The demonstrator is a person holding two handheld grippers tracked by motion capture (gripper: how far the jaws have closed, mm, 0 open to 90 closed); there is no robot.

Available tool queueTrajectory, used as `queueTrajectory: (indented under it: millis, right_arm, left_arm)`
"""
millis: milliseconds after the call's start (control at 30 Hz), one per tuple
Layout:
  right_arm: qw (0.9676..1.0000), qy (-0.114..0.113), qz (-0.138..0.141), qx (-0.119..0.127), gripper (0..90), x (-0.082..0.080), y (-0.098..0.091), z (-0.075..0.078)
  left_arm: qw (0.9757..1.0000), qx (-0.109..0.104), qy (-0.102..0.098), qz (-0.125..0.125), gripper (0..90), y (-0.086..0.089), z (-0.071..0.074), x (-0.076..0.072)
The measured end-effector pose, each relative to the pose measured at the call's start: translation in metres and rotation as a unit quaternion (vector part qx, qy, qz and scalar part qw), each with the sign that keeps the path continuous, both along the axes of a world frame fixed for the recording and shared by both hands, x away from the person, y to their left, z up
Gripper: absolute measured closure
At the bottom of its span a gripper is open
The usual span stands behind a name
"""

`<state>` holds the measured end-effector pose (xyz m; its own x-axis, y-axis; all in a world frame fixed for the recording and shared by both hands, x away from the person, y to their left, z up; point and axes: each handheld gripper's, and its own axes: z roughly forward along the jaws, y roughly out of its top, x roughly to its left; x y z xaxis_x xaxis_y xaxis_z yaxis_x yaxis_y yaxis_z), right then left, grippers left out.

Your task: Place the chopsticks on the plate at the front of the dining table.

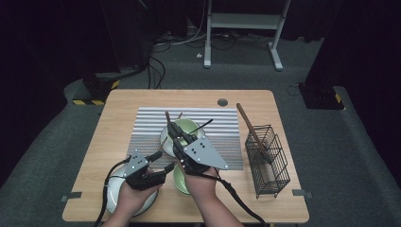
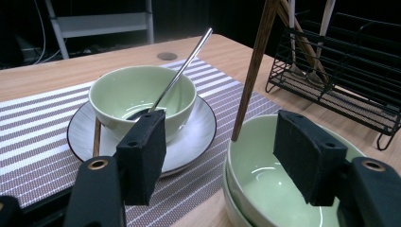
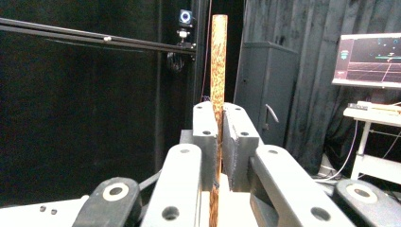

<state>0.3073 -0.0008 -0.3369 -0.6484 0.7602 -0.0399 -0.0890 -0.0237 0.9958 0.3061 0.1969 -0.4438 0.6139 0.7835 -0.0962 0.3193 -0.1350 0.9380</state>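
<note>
The right tongs [image 3: 218, 142] are clenched on a mottled brown wooden chopstick [image 3: 218, 71], held upright beside the pale green ceramic bowl [image 2: 142, 97], probably for transfer. The left tongs [image 2: 227, 156] hang released near that bowl.

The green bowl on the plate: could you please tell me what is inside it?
A metal spoon leans inside the green bowl, its handle above the rim. Its head lies on the bottom, partly covered by the bowl's near wall.
</note>
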Motion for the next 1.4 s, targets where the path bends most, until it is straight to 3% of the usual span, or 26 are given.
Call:
queueTrajectory:
  millis: [333,533,1033,1167,1400]
  right_arm:
    - [1.0,0.003,0.007,0.003,84.4,-0.002,0.002,-0.001]
    - [0.9999,0.005,0.012,0.004,84.4,-0.003,0.004,-0.002]
    - [0.9997,0.016,0.018,0.007,84.4,0.0,0.008,-0.004]
    - [0.9996,0.017,0.019,0.008,84.4,0.001,0.009,-0.004]
    - [0.9995,0.021,0.019,0.014,84.2,0.003,0.008,-0.003]
  left_arm:
    - [0.9999,0.005,-0.012,0.005,42.0,-0.009,0.0,0.004]
    - [0.9997,0.006,-0.025,0.003,56.4,-0.013,-0.002,0.005]
    - [0.9988,0.015,-0.046,-0.002,79.6,-0.017,-0.007,0.004]
    - [0.9984,0.02,-0.052,-0.002,84.3,-0.017,-0.008,0.004]
    - [0.998,0.023,-0.059,-0.002,84.9,-0.016,-0.007,0.003]
